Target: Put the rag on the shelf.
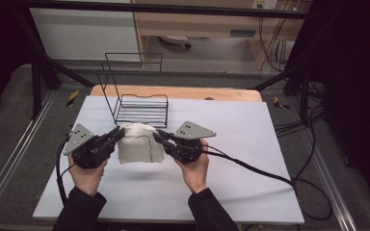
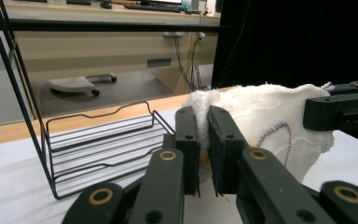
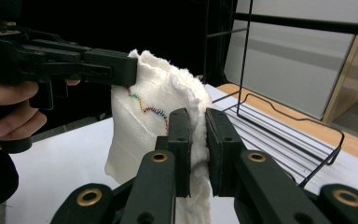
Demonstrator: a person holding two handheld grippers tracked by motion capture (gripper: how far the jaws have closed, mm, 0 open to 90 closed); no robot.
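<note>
A white cloth [image 1: 137, 143] with a thin line of coloured stitching hangs between my two grippers, lifted a little above the white table top [image 1: 231, 144]. My left gripper [image 1: 120, 132] is shut on the cloth's upper left corner; in the left gripper view the cloth [image 2: 261, 112] is bunched between the jaws of that gripper [image 2: 204, 144]. My right gripper [image 1: 158, 135] is shut on the upper right corner, and in the right gripper view the cloth [image 3: 144, 121] is pinched in that gripper [image 3: 198, 149]. The other gripper shows farther off in each gripper view.
A black wire rack [image 1: 142, 109] with a tall wire back stands just behind the cloth, near the table's far edge. Cables [image 1: 270, 175] trail from the right gripper over the table's right side. A dark frame and posts surround the table.
</note>
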